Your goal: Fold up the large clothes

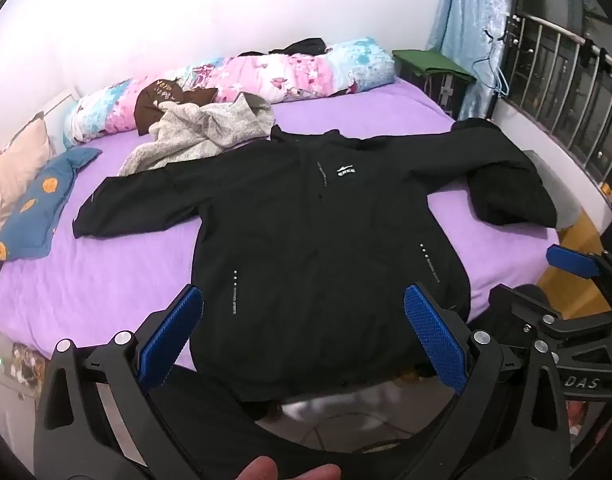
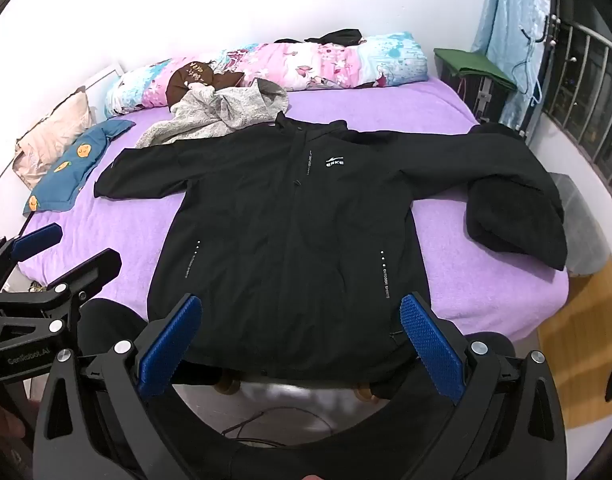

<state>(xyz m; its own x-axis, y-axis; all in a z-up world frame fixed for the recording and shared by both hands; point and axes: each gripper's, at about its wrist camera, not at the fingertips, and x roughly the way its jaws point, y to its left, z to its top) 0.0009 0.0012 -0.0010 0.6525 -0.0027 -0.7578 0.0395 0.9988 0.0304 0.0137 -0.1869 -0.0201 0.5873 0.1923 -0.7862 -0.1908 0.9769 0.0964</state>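
Hovering over bed edge, both claws spread wide, gripping nothing. Left claw (image 1: pixel 304 336) above hem, left sleeve (image 1: pixel 134 204) stretched out flat on purple bed (image 1: pixel 106 280). Black jacket (image 2: pixel 290 232) lies face up, zipped, centre of bed. Right sleeve (image 2: pixel 513 208) doubled back near right claw (image 2: pixel 300 338). Folding not begun; next move likely: pinch sleeve, bring it across chest.

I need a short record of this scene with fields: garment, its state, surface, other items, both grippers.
garment: black jacket
state: spread flat, front up, sleeves out, not yet folded
surface: purple bed sheet
other items: grey fleece, floral quilt, blue pillow
left gripper: open, holds nothing
right gripper: open, holds nothing
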